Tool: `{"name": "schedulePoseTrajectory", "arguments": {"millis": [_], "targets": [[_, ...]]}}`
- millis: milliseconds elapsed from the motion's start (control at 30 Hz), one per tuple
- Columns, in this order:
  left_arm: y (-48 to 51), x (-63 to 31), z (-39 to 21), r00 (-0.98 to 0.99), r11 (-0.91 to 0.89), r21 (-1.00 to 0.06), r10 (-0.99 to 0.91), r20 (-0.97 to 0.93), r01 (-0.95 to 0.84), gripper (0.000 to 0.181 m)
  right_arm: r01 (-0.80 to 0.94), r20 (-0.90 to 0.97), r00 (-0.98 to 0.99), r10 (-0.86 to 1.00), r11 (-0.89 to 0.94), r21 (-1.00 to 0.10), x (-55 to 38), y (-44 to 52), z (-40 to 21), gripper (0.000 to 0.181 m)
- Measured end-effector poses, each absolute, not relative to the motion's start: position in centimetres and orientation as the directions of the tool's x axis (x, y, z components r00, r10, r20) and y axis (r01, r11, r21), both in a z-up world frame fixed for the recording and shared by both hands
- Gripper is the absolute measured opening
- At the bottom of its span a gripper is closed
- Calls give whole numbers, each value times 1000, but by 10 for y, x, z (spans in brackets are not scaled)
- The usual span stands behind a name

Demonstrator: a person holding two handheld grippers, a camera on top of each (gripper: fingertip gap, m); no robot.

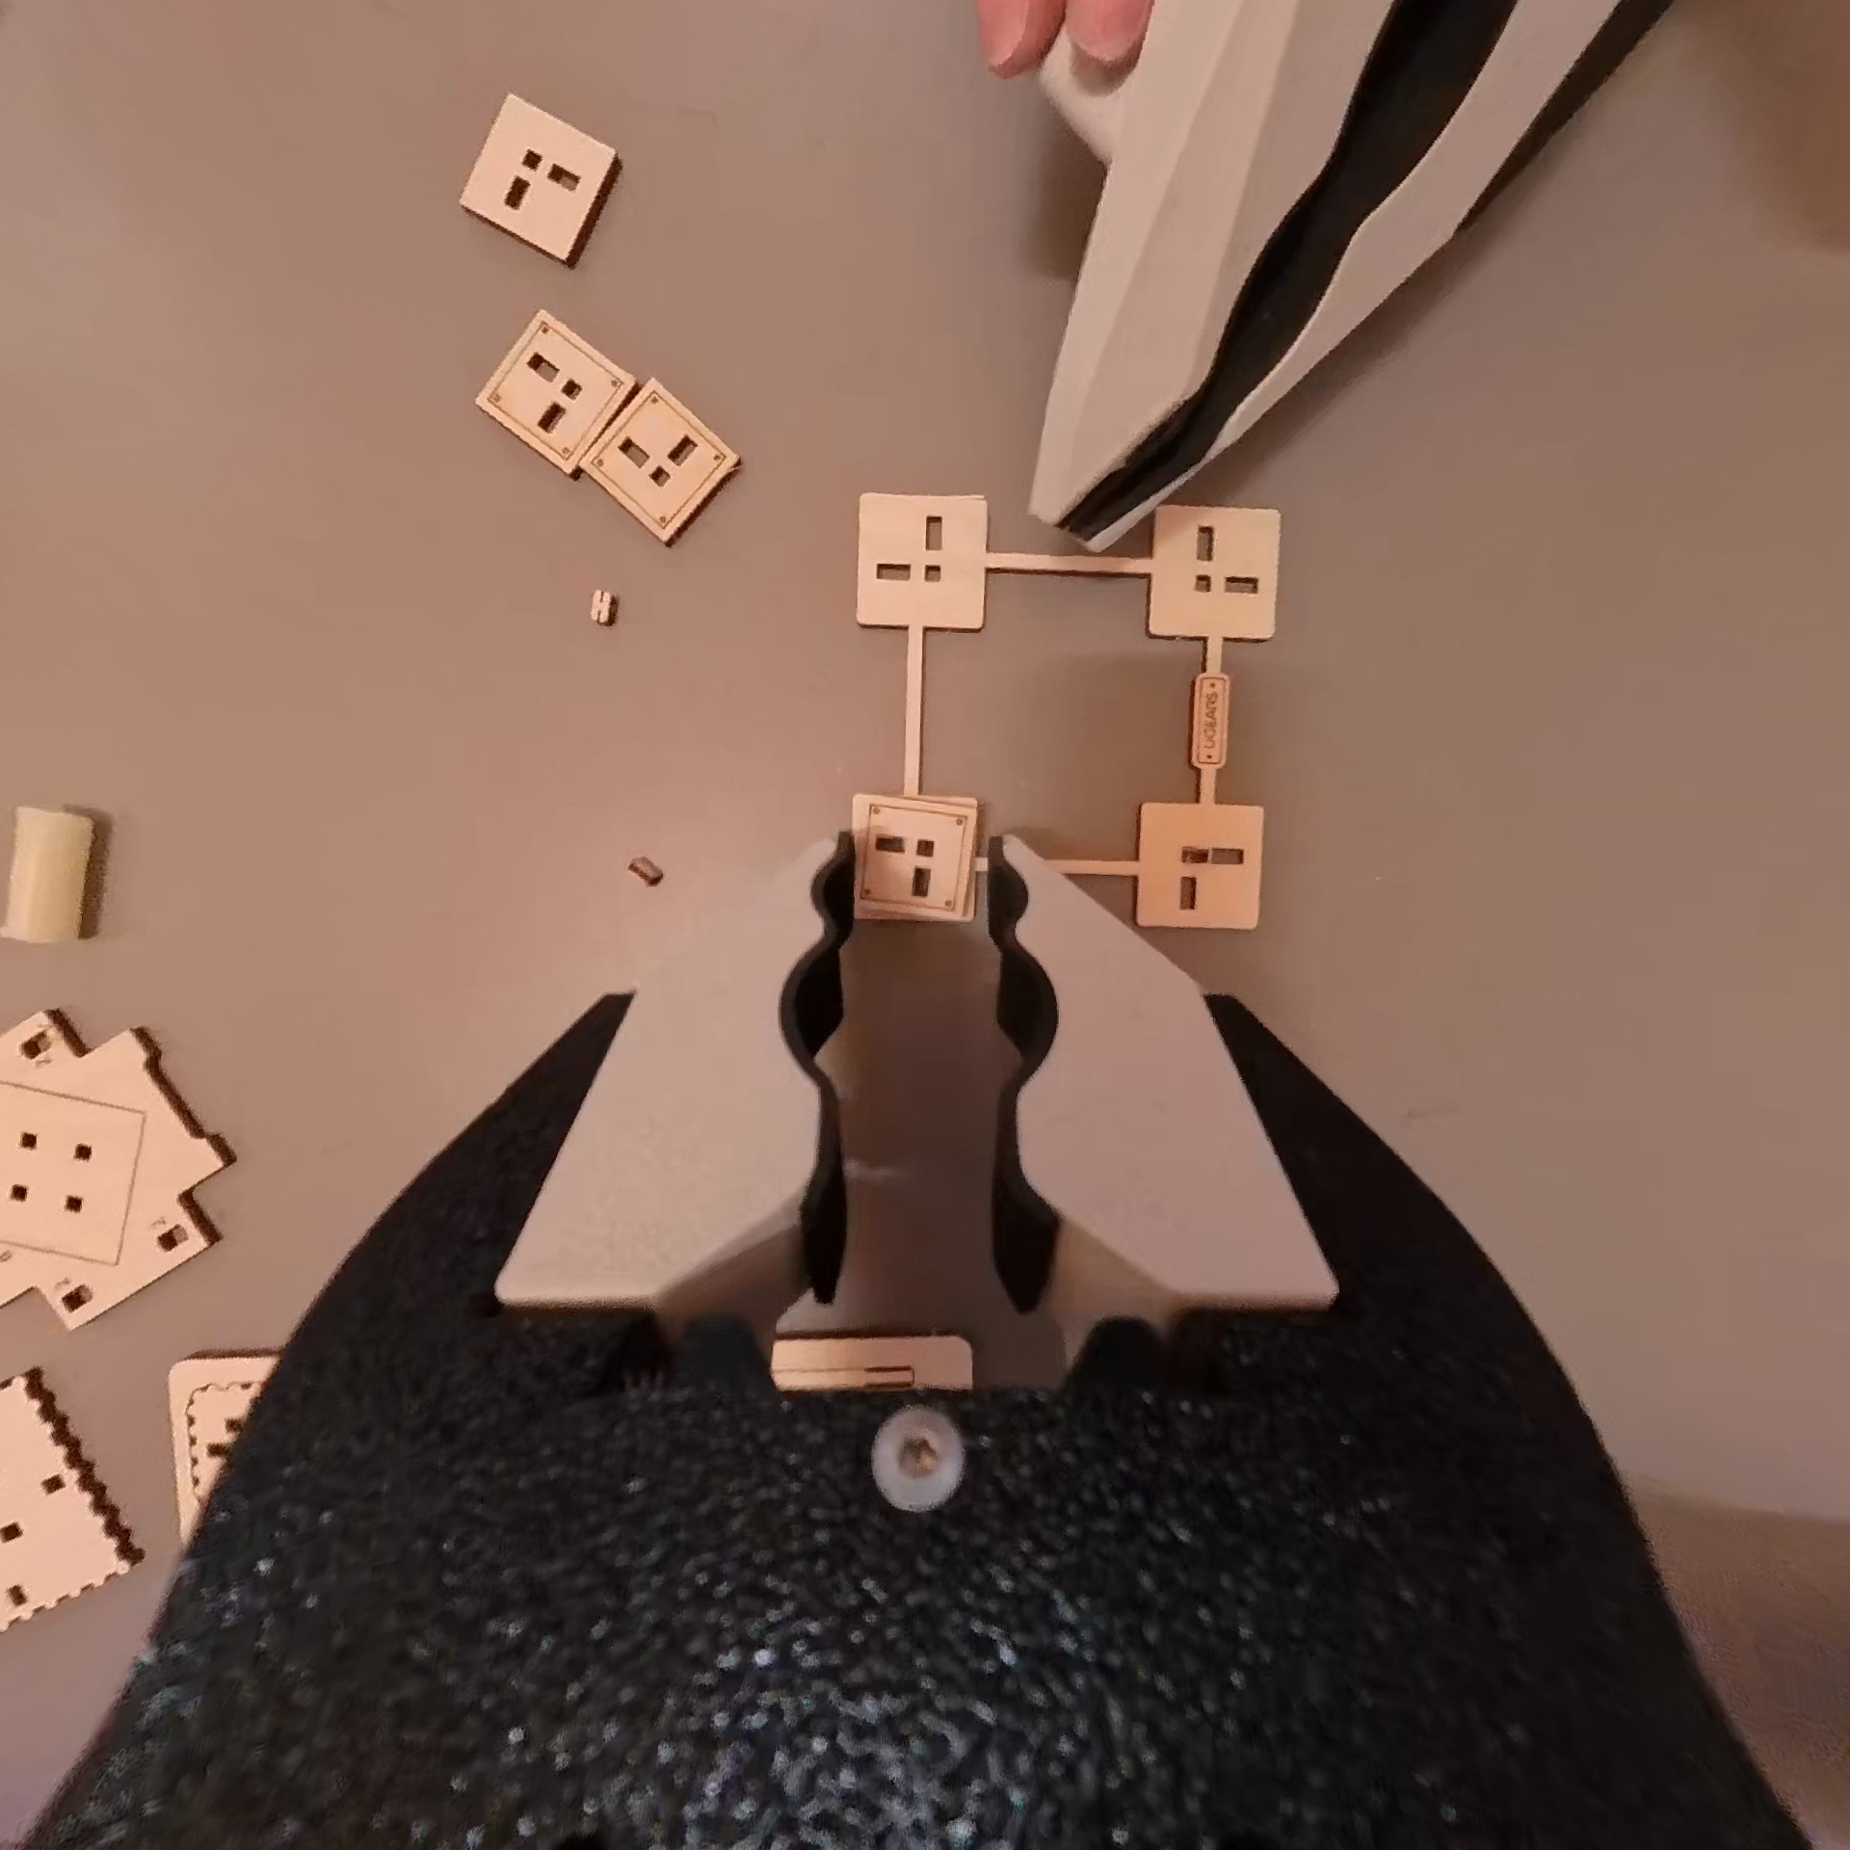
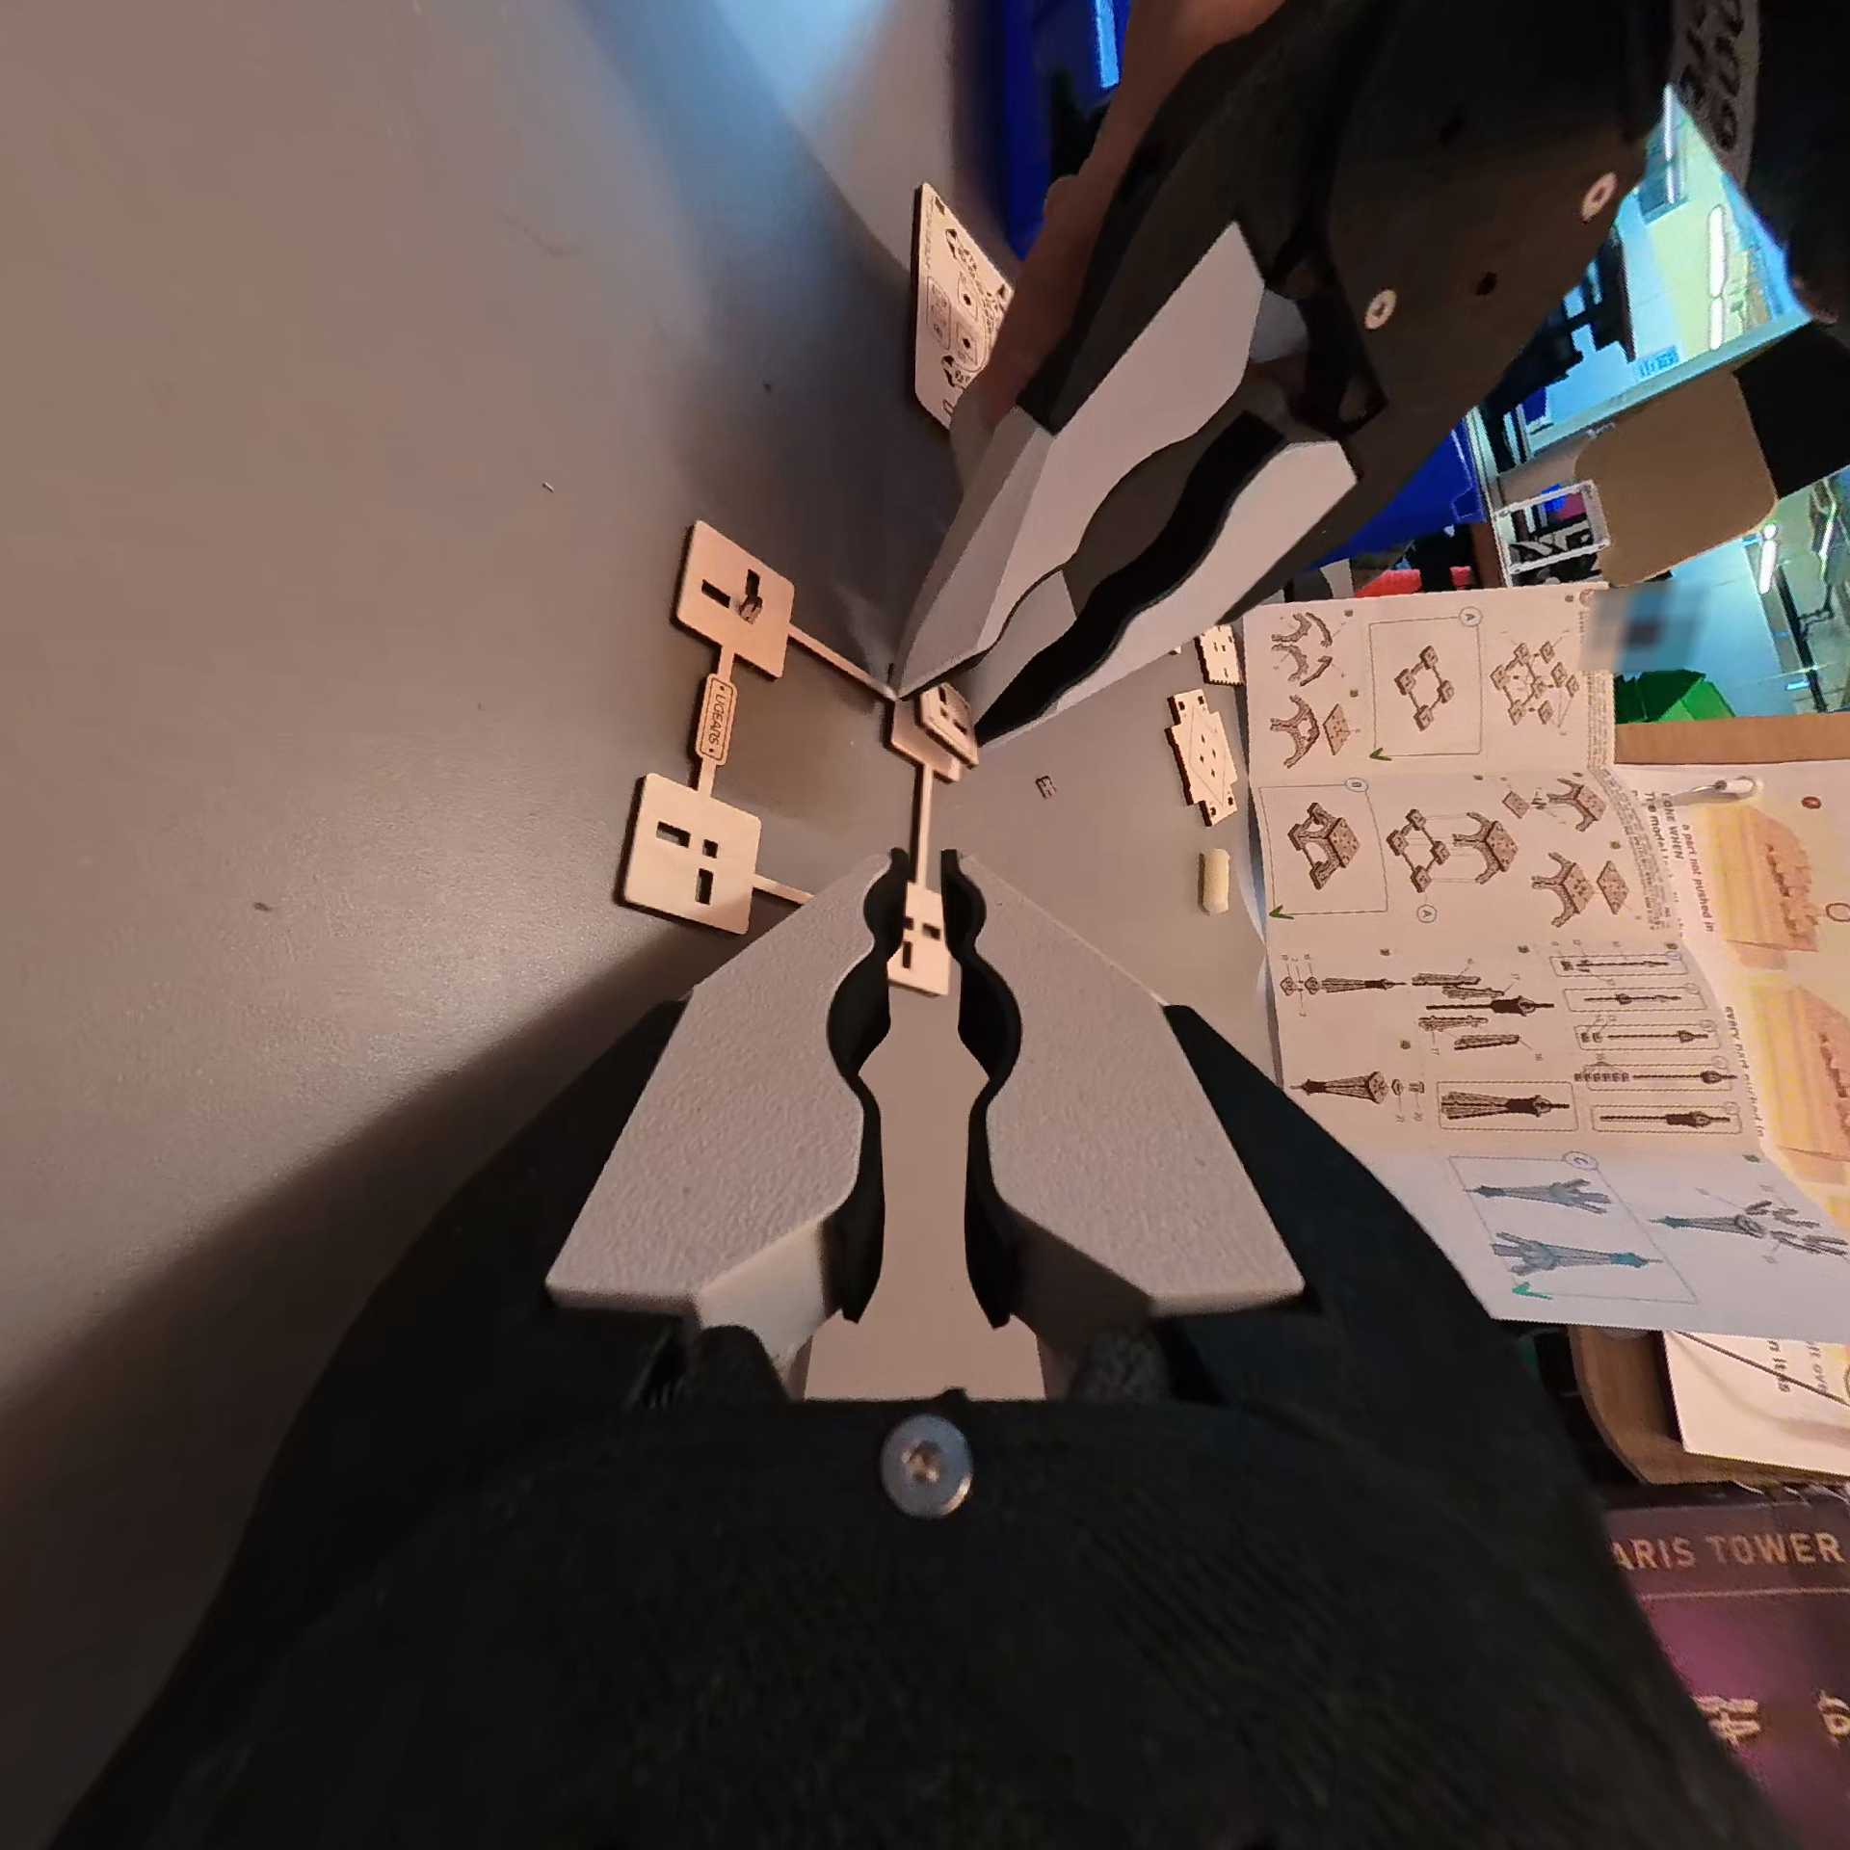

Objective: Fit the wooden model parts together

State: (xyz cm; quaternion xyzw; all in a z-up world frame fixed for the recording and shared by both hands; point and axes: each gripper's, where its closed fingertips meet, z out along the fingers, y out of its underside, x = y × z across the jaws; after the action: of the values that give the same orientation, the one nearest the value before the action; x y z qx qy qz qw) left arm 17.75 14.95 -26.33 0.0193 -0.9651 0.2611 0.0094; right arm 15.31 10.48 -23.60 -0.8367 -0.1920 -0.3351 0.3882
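Pale laser-cut plywood: square frame (image 1: 1066,706) of four slotted corner pads joined by thin strips, flat on grey tabletop (image 1: 1502,1001) at centre of left wrist view. Small engraved square tile (image 1: 913,859) stacked on lower-left pad, slightly askew. Left gripper (image 1: 919,856) rising from bottom of frame, jaws parted and straddling that tile, left tip touching its edge, right tip just beside; grip itself impossible to confirm. Right gripper (image 1: 1101,526) entering from upper right, tips down on strip between the two upper pads, jaws nearly together; clamped or not, cannot tell. Loose tiles: two engraved squares (image 1: 606,440) touching, upper left, plain slotted square (image 1: 541,180) above them. Toothed panels (image 1: 90,1161) at left edge, cream cylinder (image 1: 50,871) above. In right wrist view, right gripper (image 2: 919,861) astride one pad and strip, instruction sheet (image 2: 1482,951) at right.
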Motion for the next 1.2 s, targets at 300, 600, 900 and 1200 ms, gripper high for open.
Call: {"name": "schedulePoseTrajectory", "arguments": {"millis": [300, 600, 900, 1200], "targets": [[152, 179, -255, -996, 848, -523, -62, 59, -84, 22, 593, 730, 683, 10, -591, -547, 167, 114, -224, 5], [152, 178, -263, -997, 858, -509, -52, 55, -73, 20, 646, 725, 682, 92, -539, -540, 177, 140, -234, 16], [156, 176, -264, -998, 890, -452, -55, 20, -58, 20, 592, 584, 789, 190, -485, -643, 169, 150, -241, 22], [153, 177, -261, -995, 911, -400, -94, 33, -99, 20, 557, 555, 814, 170, -499, -664, 168, 153, -246, 28]]}}
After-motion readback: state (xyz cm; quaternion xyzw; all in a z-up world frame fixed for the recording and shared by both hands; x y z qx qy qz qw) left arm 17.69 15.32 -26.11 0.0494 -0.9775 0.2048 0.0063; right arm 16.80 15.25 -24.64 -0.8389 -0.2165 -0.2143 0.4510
